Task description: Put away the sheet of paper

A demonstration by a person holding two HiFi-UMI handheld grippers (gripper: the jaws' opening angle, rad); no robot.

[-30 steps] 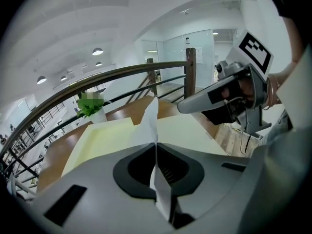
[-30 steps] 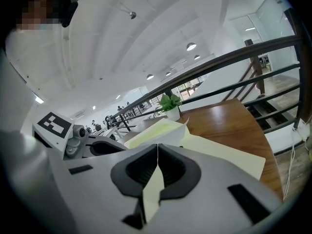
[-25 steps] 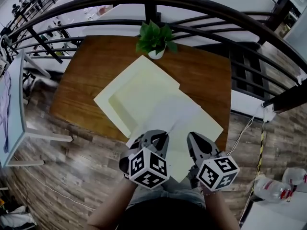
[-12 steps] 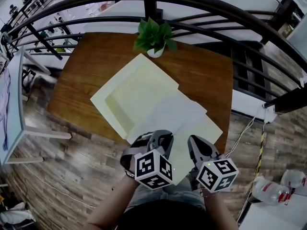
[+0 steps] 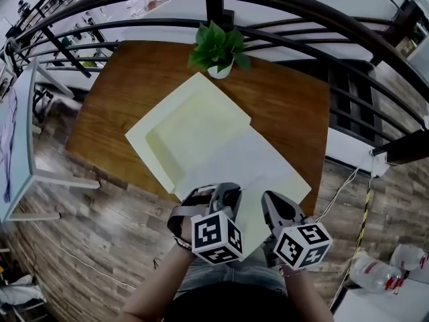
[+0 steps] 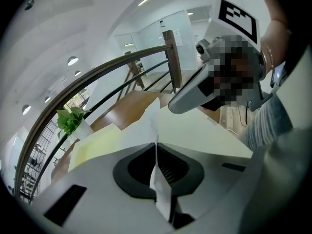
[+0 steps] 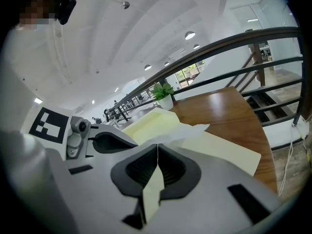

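Note:
A white sheet of paper (image 5: 231, 159) lies over the near half of an open pale yellow folder (image 5: 188, 123) on the wooden table (image 5: 288, 106). My left gripper (image 5: 226, 193) is shut on the sheet's near edge; in the left gripper view the white paper (image 6: 146, 126) runs up between the closed jaws of that left gripper (image 6: 157, 145). Beside it, my right gripper (image 5: 269, 201) is shut on the folder's near pale yellow edge (image 7: 151, 194), which is pinched between the jaws of that right gripper (image 7: 157, 147). Both grippers hang at the table's near edge.
A potted green plant (image 5: 218, 45) stands at the table's far edge. Behind the table runs a dark curved railing (image 5: 301, 9). Wood-plank floor surrounds the table, with a light side table (image 5: 17, 146) at the left.
The white sheet has sunk from a raised bulge to lie flatter on the folder. Both grippers have stayed shut and shifted only slightly.

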